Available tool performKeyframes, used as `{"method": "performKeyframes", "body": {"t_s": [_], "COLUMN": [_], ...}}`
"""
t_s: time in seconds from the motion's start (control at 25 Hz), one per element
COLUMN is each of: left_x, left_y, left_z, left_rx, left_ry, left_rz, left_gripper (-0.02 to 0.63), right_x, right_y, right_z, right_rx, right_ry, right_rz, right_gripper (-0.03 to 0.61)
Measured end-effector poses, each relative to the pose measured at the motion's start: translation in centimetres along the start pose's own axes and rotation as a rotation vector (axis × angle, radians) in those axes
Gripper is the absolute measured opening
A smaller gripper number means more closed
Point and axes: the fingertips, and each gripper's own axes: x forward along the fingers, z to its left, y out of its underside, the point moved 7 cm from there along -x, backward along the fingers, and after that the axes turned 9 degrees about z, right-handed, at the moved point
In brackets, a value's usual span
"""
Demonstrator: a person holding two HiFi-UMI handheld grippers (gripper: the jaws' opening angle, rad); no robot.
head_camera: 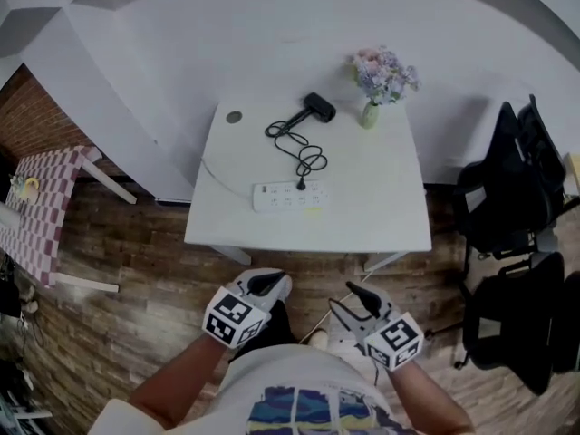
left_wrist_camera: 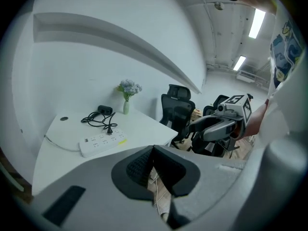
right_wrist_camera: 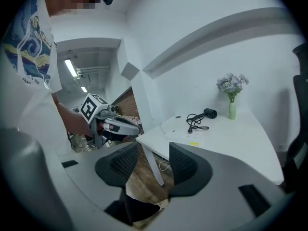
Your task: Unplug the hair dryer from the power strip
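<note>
Plug (head_camera: 300, 185) at power strip (head_camera: 272, 196), seating unclear

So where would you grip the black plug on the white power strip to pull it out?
Probably the stubby body of the black plug, not its looped black cord. It seems to sit in the top face of the long white power strip, lying flat on the white table, so come down from above, pinch its sides and pull upward.

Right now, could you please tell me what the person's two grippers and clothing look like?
Both the left gripper and right gripper have pale grey bodies, black ribbed pads and a white cube printed with black square markers. The person wears a white shirt with a blue and yellow print.
</note>
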Motion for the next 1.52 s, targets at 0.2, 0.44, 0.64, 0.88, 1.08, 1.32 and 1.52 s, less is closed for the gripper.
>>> {"method": "performKeyframes", "body": {"t_s": [0.2, 0.44, 0.64, 0.88, 1.08, 1.32, 1.52], "left_x": [2.9, 6.8, 9.8, 12.8, 14.6, 16.7, 17.9], "left_y": [-1.7, -2.4, -2.5, -2.4, -2.7, -2.3, -2.3], "left_z": [6.3, 13.9, 18.7, 22.3, 23.6, 24.7, 25.3], "left_rx": [0.019, 0.043, 0.06, 0.091, 0.126, 0.144, 0.166], "left_ry": [0.036, 0.085, 0.13, 0.182, 0.228, 0.253, 0.279], "left_rz": [0.017, 0.053, 0.092, 0.13, 0.158, 0.204, 0.244], "left_gripper": [0.003, 0.003, 0.003, 0.002, 0.003, 0.002, 0.002], "right_x": [3.8, 9.4, 14.5, 19.4, 22.5, 25.2, 27.1], "right_y": [-1.4, -3.3, -4.9, -6.4, -7.0, -6.7, -7.4], "right_z": [-3.3, -6.6, -8.7, -10.9, -12.7, -14.7, -16.7], "right_rx": [0.057, 0.085, 0.106, 0.132, 0.137, 0.175, 0.199], "right_ry": [0.075, 0.151, 0.187, 0.24, 0.277, 0.287, 0.302], "right_rz": [0.065, 0.132, 0.166, 0.196, 0.205, 0.253, 0.256], "right_gripper": [0.183, 0.178, 0.172, 0.167, 0.158, 0.158, 0.156]}}
